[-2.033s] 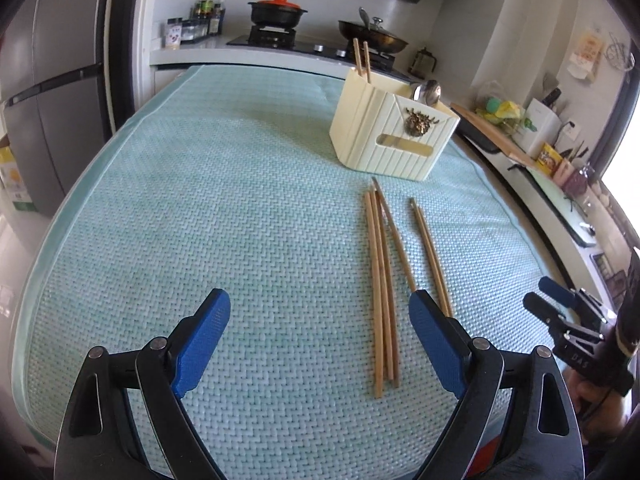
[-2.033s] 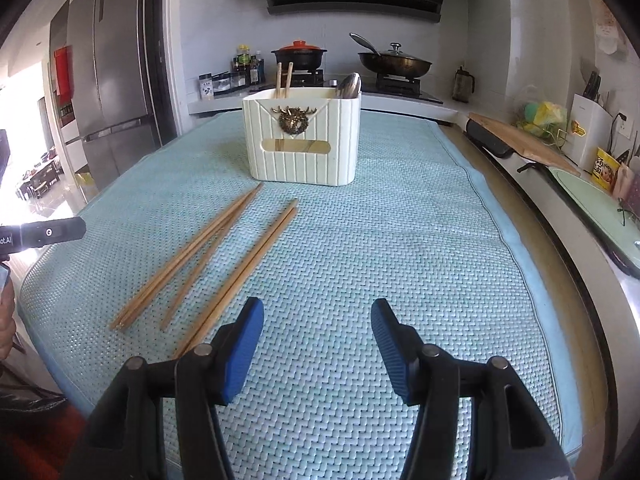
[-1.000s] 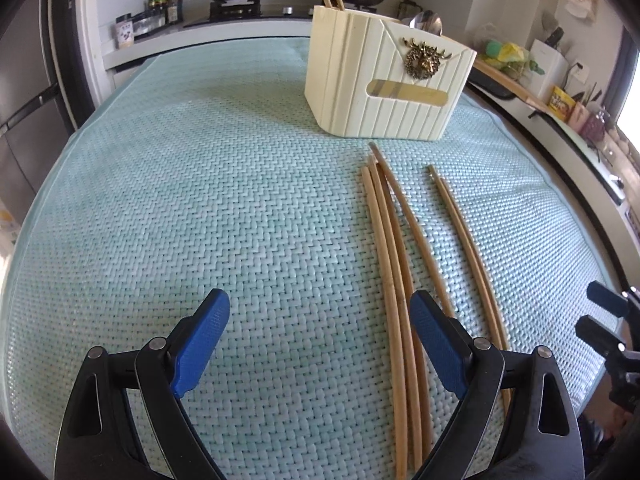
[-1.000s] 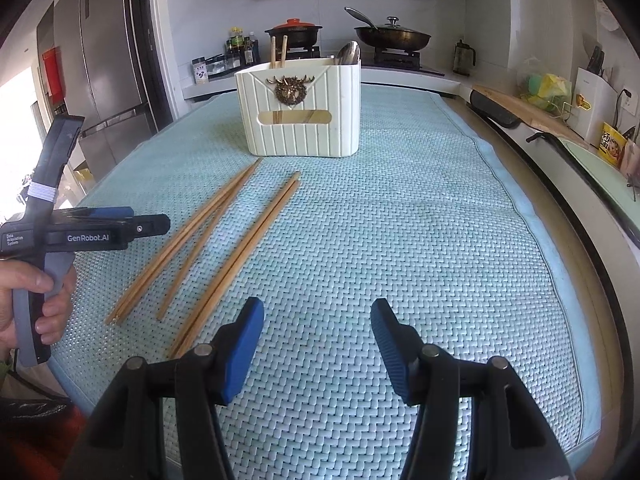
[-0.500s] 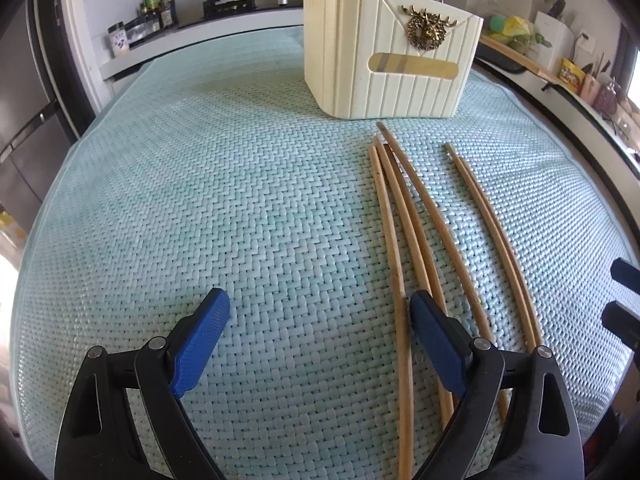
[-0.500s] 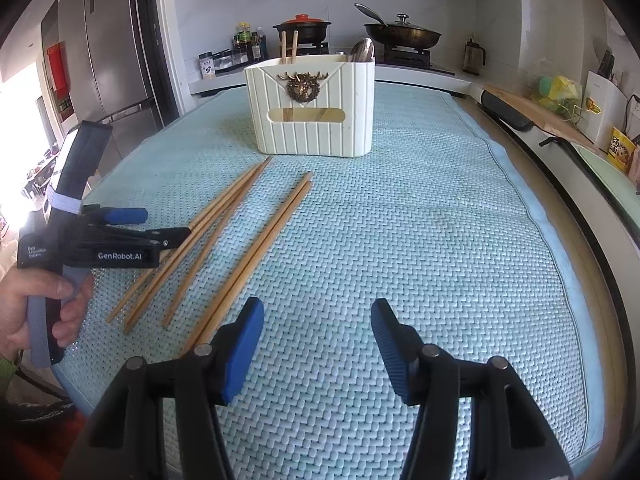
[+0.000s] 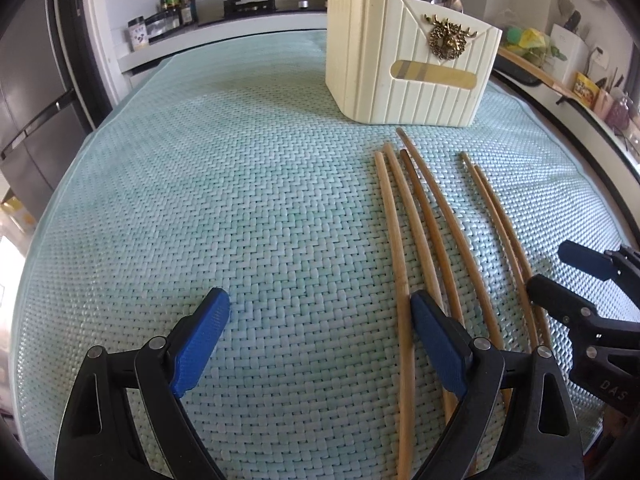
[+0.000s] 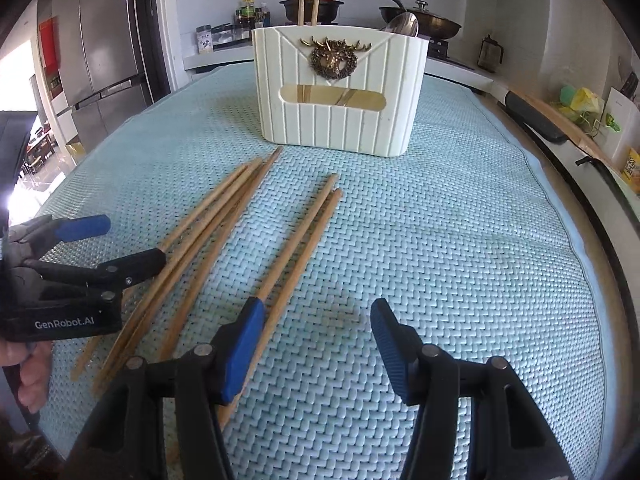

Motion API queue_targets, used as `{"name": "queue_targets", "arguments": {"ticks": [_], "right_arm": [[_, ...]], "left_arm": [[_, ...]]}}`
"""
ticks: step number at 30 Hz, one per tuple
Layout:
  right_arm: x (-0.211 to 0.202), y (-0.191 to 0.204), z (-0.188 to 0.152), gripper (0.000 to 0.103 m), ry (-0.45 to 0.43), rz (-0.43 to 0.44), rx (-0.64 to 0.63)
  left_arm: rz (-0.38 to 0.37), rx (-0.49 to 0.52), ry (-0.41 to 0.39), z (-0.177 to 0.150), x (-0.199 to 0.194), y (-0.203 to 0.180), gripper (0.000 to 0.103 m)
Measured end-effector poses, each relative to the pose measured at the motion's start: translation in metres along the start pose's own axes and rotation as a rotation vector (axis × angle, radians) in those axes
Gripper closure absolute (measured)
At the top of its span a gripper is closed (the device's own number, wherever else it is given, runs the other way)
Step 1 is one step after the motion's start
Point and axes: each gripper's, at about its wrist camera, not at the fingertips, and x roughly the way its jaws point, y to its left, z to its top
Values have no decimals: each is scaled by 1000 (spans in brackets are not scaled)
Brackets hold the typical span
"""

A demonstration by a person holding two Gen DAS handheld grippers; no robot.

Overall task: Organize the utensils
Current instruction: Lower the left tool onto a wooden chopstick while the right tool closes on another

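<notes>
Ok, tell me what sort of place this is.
Most likely a home kitchen: a pot and a wok sit on a stove at the back, a fridge stands on the left, and seasoning bottles line the counter.

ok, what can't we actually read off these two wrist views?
- Inside of the cream holder: its front wall hides it in both views; only two chopstick tops and a spoon bowl show above the rim.
- Near ends of the loose chopsticks: left wrist view, covered by the left gripper's fingers and cut off by the bottom edge.
- Spice jar labels: too small.
- Right gripper: its body hides the near ends of the right-hand pair.
</notes>
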Motion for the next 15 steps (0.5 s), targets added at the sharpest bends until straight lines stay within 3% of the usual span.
{"name": "queue_targets", "arguments": {"ticks": [3, 15], "right_arm": [[1, -6, -4, 55, 12, -22, 5], [12, -24, 13, 58, 25, -38, -15]], "left_arm": [[9, -3, 2, 0, 0, 0, 11], [-6, 14, 41, 24, 17, 4, 10]]}}
